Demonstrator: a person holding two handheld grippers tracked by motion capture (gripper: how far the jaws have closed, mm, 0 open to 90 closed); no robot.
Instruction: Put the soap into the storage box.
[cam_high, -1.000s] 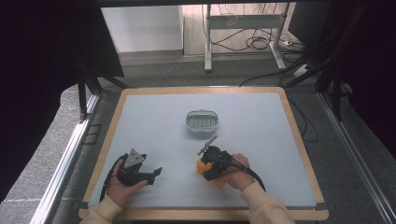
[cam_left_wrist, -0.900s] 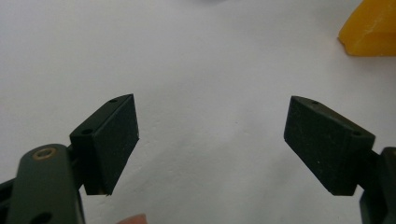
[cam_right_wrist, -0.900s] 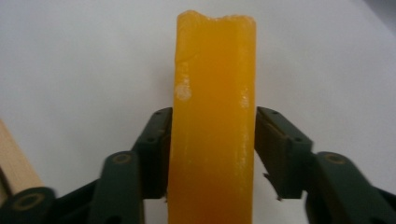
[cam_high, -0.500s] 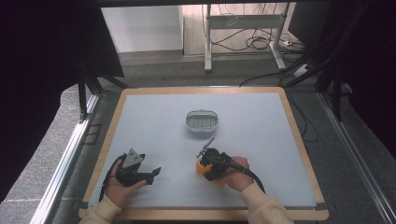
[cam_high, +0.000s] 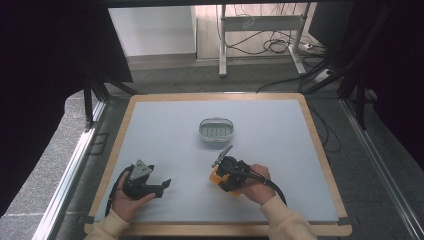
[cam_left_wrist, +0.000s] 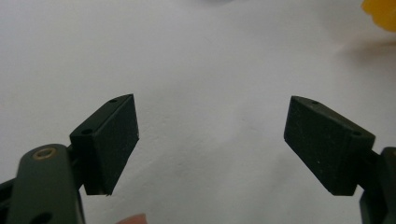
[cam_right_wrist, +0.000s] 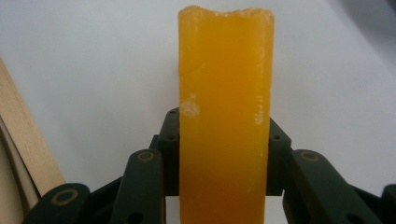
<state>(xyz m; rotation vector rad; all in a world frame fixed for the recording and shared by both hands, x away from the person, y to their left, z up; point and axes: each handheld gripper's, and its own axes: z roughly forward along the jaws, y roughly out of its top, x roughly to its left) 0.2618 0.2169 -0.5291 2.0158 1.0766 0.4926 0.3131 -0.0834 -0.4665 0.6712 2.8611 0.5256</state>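
A yellow-orange bar (cam_right_wrist: 224, 116) stands up between the jaws of my right gripper (cam_right_wrist: 224, 140), whose pads press on its two sides. In the high view this right gripper (cam_high: 226, 181) lies low on the table's near right with the bar (cam_high: 216, 176) under it. My left gripper (cam_high: 164, 187) rests at the near left, open, and its jaws (cam_left_wrist: 210, 140) stand wide apart over bare white table. A corner of the bar (cam_left_wrist: 380, 11) shows at the top right of the left gripper view.
A white oval dish (cam_high: 216, 129) with a ribbed inside sits at the middle of the white tabletop (cam_high: 280, 135). The wooden rim (cam_right_wrist: 23, 140) of the table runs close beside the right gripper. Cables and a desk frame lie on the floor beyond.
The right hand has shifted slightly to the left over the bar. The left hand and the dish have not moved.
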